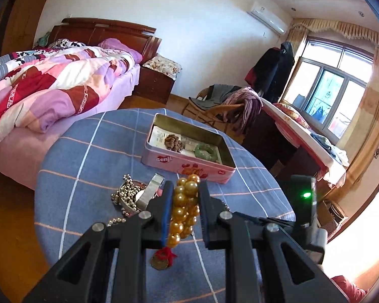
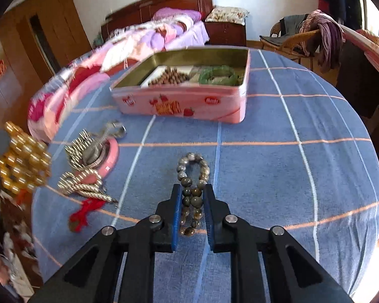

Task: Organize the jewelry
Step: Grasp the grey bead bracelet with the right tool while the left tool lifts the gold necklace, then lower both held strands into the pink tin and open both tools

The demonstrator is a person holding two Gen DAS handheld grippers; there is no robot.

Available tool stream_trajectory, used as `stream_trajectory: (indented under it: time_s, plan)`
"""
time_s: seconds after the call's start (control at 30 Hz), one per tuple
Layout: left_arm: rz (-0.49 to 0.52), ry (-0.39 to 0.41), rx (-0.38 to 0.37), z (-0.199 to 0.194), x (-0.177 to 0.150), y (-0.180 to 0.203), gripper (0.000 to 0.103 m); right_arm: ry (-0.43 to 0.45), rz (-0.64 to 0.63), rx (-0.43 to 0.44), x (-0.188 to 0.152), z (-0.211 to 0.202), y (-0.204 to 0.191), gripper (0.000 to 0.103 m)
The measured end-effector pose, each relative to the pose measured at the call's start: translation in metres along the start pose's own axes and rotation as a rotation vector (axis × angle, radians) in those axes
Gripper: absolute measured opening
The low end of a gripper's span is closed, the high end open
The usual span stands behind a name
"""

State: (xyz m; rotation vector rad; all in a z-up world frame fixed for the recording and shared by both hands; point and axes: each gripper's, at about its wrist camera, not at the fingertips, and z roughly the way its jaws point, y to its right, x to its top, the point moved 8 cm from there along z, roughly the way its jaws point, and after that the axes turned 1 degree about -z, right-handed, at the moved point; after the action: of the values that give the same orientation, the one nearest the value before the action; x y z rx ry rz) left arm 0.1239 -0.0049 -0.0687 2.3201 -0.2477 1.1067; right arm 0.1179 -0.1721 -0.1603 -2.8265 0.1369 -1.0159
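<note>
My left gripper (image 1: 185, 189) is shut on a golden bead bracelet (image 1: 185, 209), lifted above the table, with a red knot and a coin (image 1: 161, 262) hanging below it. That bracelet (image 2: 24, 161) also shows blurred at the left edge of the right wrist view. My right gripper (image 2: 192, 192) is shut on a grey stone bead bracelet (image 2: 193, 189), which lies on the blue checked cloth. The open pink tin (image 1: 189, 166) (image 2: 179, 106) holds a brown bead bracelet (image 1: 173, 142) (image 2: 170, 77) and a green bangle (image 1: 204, 151) (image 2: 218, 75).
A small pink lid (image 2: 111, 151) with a silver ring (image 1: 151, 192) and silver bead chains (image 1: 126, 194) (image 2: 83, 184) sits at the table's left. The round table's edge (image 2: 371, 176) curves away on the right. A bed (image 1: 50, 88) and a chair (image 1: 214, 106) stand beyond.
</note>
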Motion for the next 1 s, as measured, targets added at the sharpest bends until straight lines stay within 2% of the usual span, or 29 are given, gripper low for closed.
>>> stream_trajectory:
  time_s: [0.2,0.4,0.67,0.83,1.0]
  plan:
    - [0.008,-0.018,0.029,0.008,-0.003,0.0,0.02,0.102,0.037,0.014,0.018,-0.029,0.002,0.016]
    - [0.021,-0.038,0.006,0.017,-0.005,0.012,0.02,0.138,0.053,-0.015,0.029,-0.038,0.007,0.017]
    - [0.07,0.008,-0.032,0.027,0.026,0.037,0.02,0.28,0.043,-0.037,0.071,-0.072,0.005,0.017]
    - [0.096,0.036,-0.031,0.038,0.048,0.048,0.02,0.323,0.051,-0.042,0.099,-0.073,0.008,0.017]
    - [0.103,0.029,0.01,0.06,0.061,0.046,0.02,0.339,0.051,-0.06,0.117,-0.062,0.009,0.017]
